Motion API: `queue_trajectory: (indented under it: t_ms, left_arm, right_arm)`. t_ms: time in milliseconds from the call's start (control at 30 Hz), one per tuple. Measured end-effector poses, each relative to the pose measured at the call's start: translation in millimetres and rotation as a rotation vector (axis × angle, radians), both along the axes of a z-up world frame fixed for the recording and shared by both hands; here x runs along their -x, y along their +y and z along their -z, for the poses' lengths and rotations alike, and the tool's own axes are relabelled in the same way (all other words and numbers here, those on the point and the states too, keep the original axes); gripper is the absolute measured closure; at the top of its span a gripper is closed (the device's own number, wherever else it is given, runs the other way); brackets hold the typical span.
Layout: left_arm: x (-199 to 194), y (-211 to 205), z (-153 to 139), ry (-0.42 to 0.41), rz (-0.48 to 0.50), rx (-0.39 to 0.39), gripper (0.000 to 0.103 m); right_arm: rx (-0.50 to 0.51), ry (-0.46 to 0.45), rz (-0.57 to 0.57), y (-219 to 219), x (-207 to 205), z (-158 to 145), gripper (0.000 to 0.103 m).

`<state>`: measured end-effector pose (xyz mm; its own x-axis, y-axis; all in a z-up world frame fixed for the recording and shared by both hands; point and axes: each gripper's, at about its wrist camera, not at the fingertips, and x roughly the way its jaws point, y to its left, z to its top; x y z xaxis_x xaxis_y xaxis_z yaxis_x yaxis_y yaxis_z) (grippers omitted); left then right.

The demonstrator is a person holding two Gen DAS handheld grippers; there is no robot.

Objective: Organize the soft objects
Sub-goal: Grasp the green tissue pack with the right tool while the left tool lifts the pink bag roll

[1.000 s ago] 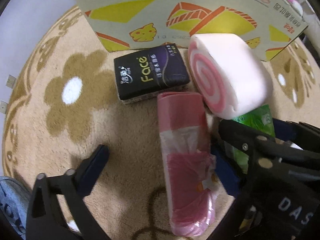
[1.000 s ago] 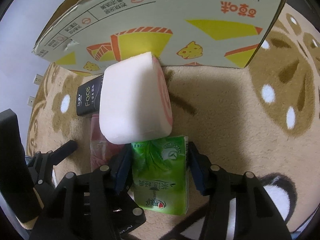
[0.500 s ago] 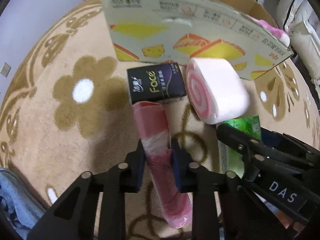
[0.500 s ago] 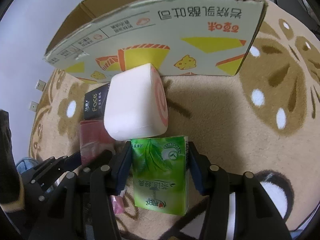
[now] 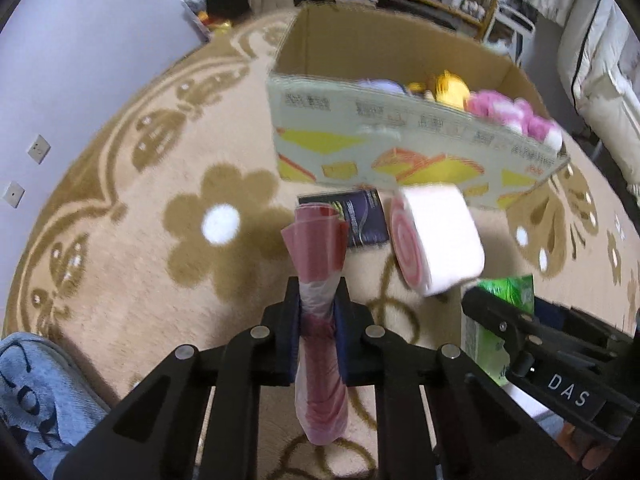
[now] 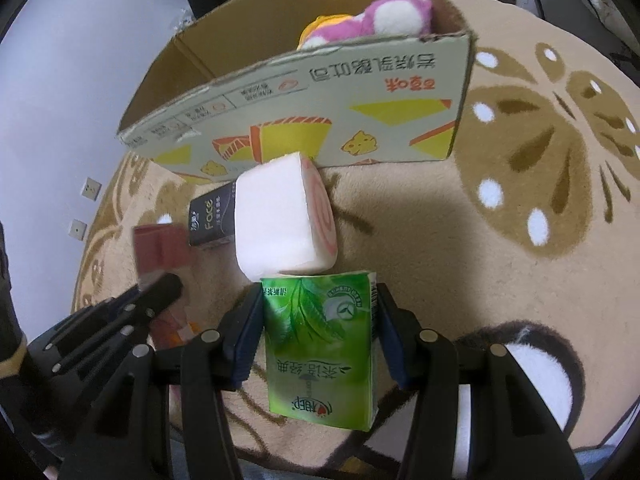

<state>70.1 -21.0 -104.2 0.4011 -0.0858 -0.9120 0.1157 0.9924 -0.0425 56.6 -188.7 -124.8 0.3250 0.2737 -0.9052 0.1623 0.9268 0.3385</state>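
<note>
My left gripper point(image 5: 318, 312) is shut on a pink plastic bag roll point(image 5: 318, 252) and holds it above the rug. My right gripper point(image 6: 318, 312) is shut on a green tissue pack point(image 6: 320, 344), also lifted; the pack also shows in the left wrist view point(image 5: 508, 292). A pink-and-white swirl cushion point(image 6: 280, 220) and a black Face tissue pack point(image 6: 210, 218) lie on the rug in front of an open cardboard box point(image 6: 320, 100). Pink point(image 6: 396, 14) and yellow plush toys lie inside the box.
A beige rug with brown flower patterns point(image 5: 220, 224) covers the floor. A blue cloth point(image 5: 36, 392) lies at the lower left. Shelves and white bedding point(image 5: 592, 60) stand behind the box. A grey wall with sockets point(image 5: 38, 148) is at the left.
My left gripper closed on the pink roll and lifted it off the rug. Both grippers rose and pulled back, so the box's inside now shows.
</note>
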Motion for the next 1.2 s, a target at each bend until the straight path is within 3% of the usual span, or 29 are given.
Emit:
queue_trajectory:
  t_ms: [500,1200]
  left_arm:
    - [8,9,-56,-0.245,-0.045,-0.042,0.090]
    - [-26,0,-86,-0.421,-0.050,0.010,0.090]
  right_arm:
    - [-0.024,-0.209,0.042,-21,12,-56,0.047]
    - [-0.062,-0.488,0.077,-27,-13,-105,0.047]
